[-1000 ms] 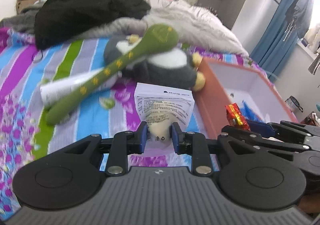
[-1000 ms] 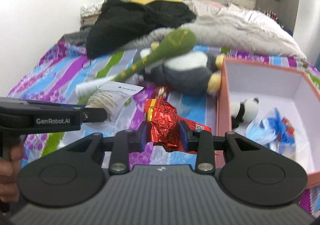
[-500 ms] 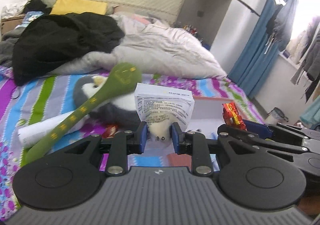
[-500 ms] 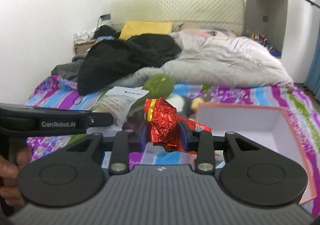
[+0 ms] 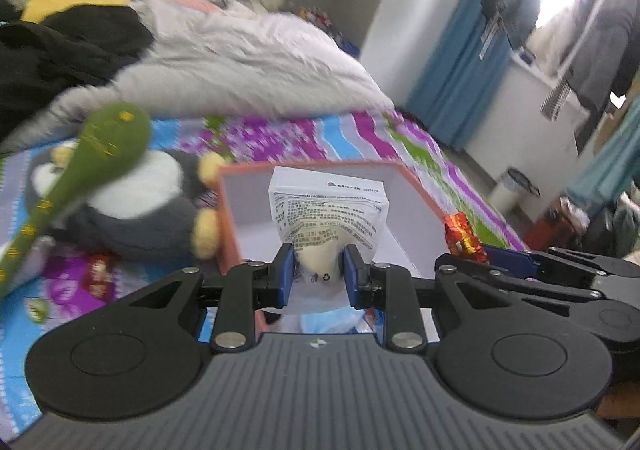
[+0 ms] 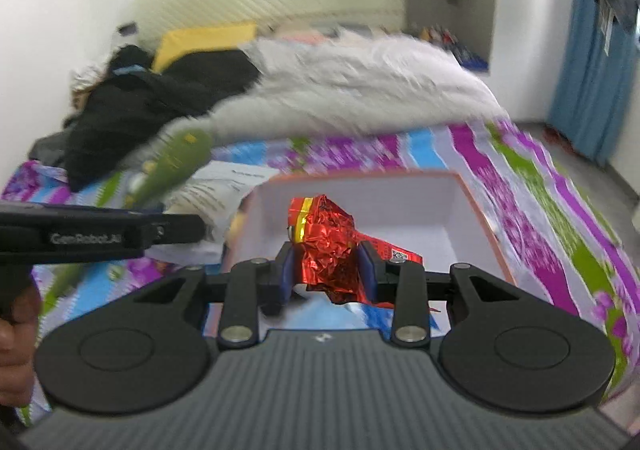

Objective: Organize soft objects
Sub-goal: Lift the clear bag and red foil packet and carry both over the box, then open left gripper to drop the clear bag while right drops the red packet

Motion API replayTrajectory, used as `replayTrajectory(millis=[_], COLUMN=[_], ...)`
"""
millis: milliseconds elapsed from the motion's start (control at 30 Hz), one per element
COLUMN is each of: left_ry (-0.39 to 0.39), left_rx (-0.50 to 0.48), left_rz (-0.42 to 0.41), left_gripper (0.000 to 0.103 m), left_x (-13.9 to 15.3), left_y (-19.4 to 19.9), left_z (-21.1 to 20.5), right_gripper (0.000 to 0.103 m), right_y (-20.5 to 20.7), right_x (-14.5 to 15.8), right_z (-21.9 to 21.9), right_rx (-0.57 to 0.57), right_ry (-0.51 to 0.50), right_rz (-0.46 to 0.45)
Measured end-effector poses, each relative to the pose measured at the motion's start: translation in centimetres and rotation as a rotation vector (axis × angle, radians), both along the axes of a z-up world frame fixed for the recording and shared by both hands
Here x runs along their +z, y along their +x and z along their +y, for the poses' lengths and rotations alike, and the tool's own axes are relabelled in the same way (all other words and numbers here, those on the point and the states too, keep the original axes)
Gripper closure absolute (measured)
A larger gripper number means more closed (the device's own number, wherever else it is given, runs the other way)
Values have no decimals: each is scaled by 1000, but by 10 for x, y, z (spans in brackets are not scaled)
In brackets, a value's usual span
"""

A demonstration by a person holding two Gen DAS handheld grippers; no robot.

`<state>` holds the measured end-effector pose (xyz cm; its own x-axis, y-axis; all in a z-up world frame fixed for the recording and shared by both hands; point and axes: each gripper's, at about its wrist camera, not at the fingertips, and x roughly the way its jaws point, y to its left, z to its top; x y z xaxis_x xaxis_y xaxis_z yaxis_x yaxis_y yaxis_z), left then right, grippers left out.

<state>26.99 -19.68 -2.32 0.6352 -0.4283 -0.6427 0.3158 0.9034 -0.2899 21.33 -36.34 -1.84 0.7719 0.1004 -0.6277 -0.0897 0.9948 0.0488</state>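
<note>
Pinching a white packet (image 5: 326, 216), the left fingers (image 5: 285, 274); the right fingers (image 6: 285, 270) clamp red foil wrapper (image 6: 326, 246).

The orange box (image 6: 476, 210) lay open-topped ahead with bare white floor inside; a penguin plush (image 5: 132, 206) and green plush club (image 5: 92, 154) crowded its left wall.

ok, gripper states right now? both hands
Left gripper: closed on a white printed packet.
Right gripper: closed on a crumpled red foil wrapper.
</note>
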Motion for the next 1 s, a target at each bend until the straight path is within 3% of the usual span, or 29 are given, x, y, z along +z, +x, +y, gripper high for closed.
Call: replayTrajectory(millis=[267, 533, 700, 1000], left_ry=[48, 95, 123, 97], left_rx=[-74, -83, -77, -64], left_rz=[165, 237, 233, 144], left_gripper=[73, 73, 54, 52], left_x=[-77, -116, -109, -67], left_y=[37, 51, 48, 26], left_z=[-45, -61, -62, -48], right_gripper=[66, 63, 55, 55], right_y=[31, 45, 45, 27], right_x=[-75, -110, -114, -82], right_z=[-41, -65, -73, -63], right_rx=[-52, -85, -110, -101], right_ry=[8, 40, 52, 67], right_rz=[195, 279, 297, 224])
